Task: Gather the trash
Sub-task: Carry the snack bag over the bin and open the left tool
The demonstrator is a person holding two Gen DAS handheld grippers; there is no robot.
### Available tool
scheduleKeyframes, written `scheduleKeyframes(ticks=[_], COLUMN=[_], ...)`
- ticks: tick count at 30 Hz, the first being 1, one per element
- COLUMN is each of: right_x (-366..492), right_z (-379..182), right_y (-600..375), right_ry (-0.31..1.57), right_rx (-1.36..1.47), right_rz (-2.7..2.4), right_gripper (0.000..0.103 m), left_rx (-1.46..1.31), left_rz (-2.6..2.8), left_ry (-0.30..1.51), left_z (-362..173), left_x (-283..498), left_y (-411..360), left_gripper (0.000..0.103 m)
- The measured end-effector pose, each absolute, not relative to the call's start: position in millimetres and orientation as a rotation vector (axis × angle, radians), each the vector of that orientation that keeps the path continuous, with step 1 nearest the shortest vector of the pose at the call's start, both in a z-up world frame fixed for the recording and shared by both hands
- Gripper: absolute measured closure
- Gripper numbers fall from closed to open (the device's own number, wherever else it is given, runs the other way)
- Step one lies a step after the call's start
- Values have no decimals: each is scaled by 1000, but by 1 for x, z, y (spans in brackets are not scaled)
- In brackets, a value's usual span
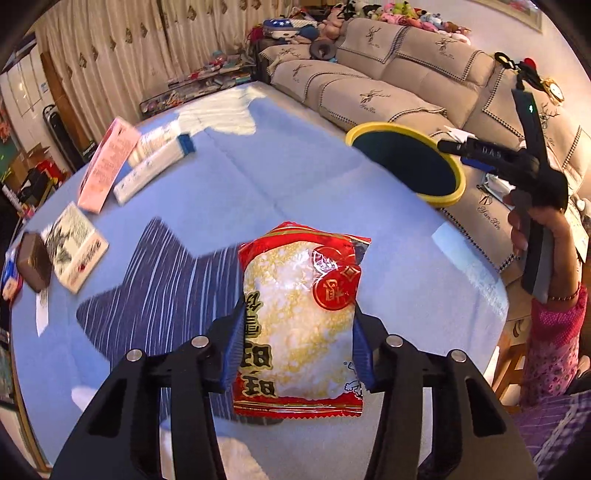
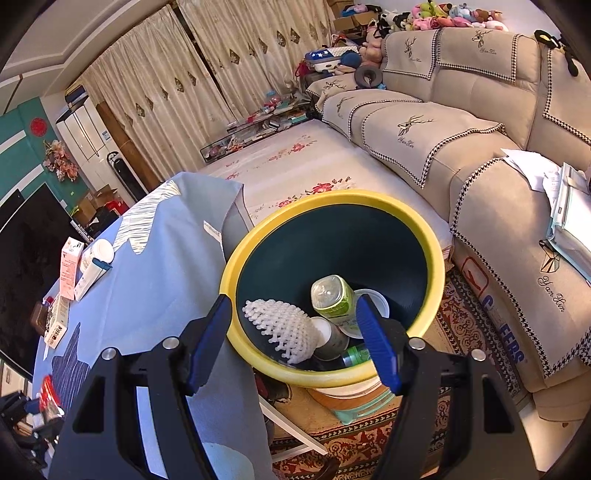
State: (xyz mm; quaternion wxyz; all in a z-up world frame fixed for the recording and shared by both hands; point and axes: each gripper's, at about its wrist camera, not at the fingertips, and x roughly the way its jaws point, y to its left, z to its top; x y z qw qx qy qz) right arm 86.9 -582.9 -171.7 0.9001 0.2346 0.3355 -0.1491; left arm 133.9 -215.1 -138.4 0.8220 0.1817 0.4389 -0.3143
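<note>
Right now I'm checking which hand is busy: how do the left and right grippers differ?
The left gripper has its fingers closed on the red snack packet above the blue tablecloth; the right gripper is open and holds nothing. The left is over the table, while the right points into the yellow-rimmed bin beside it. Both have black bodies and blue finger pads.

We count 1 beige sofa (image 2: 461, 122) with deer-motif covers, soft toys (image 2: 443, 18) along its back, cream patterned curtains (image 2: 166, 85), 1 blue tablecloth (image 1: 314, 166), 1 red patterned rug (image 2: 469, 321) and 1 stack of papers (image 2: 565, 206) on the sofa seat.
</note>
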Motion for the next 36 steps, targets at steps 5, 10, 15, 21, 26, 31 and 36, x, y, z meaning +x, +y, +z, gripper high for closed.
scheduleKeyframes(ticks=[5, 10, 15, 21, 26, 31, 36], right_x=[70, 50, 31, 14, 5, -2, -4], right_z=[-171, -171, -177, -187, -196, -201, -203], right_y=[-593, -614, -636, -657, -670, -676, -677], right_ry=[682, 671, 661, 665, 682, 684, 684], right_rx=[474, 473, 496, 530, 552, 567, 574], right_rz=[-356, -433, -483, -518, -536, -549, -549], right_gripper=[37, 37, 36, 36, 36, 35, 35], left_rx=[409, 440, 452, 473, 471, 495, 482], left_rz=[-754, -832, -896, -945, -960, -936, -933], left_ry=[883, 852, 885, 934, 974, 989, 1007], left_z=[-115, -104, -105, -121, -142, -163, -172], left_x=[149, 168, 196, 220, 232, 236, 239], left_y=[-259, -319, -386, -473, -526, -554, -565], left_gripper=[54, 54, 54, 54, 53, 44, 29])
